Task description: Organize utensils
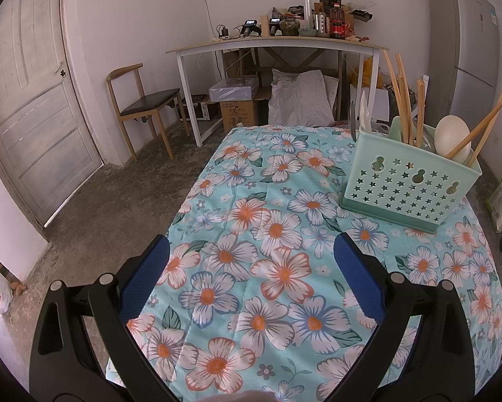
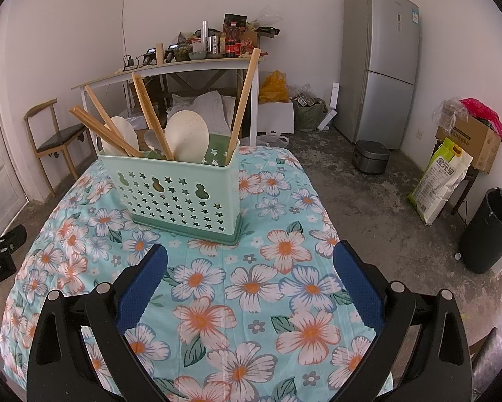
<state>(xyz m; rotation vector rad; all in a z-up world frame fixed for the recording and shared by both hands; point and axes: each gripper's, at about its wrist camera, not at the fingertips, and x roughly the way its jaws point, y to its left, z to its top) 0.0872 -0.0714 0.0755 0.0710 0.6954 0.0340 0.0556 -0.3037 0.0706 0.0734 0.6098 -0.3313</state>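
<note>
Floral cloth (image 2: 251,288), turquoise with white, orange and blue blossoms, covers the table in front of you, and bare concrete floor surrounds it. Your task's thing is the mint-green utensil caddy (image 2: 180,197), a rectangular plastic holder with star cut-outs, three gourd-shaped holes and a darker green base. It stands upright on the cloth, toward the far side of the table.

Inside it you have several wooden chopsticks (image 2: 150,117) leaning at different angles, plus pale cream rice paddles (image 2: 187,139) with their broad heads pointing up. One lone chopstick (image 2: 242,100) leans in the right end compartment; the others crowd the left and middle.

Your left gripper (image 1: 251,268) hovers over the near cloth with its blue-padded fingers spread wide, nothing between them. Your right gripper (image 2: 251,274) is likewise spread apart and empty, just short of the caddy's base.

From the left wrist view you see the caddy at the far right, a white door (image 1: 33,100) on the left and a wooden chair (image 1: 143,107) beside the cluttered desk (image 1: 277,45). Only the right wrist view shows you the whole grey refrigerator (image 2: 378,67), a rice cooker (image 2: 370,155) on the floor, a rice sack (image 2: 438,181), a cardboard box (image 2: 472,140) and a black bin (image 2: 489,231).
</note>
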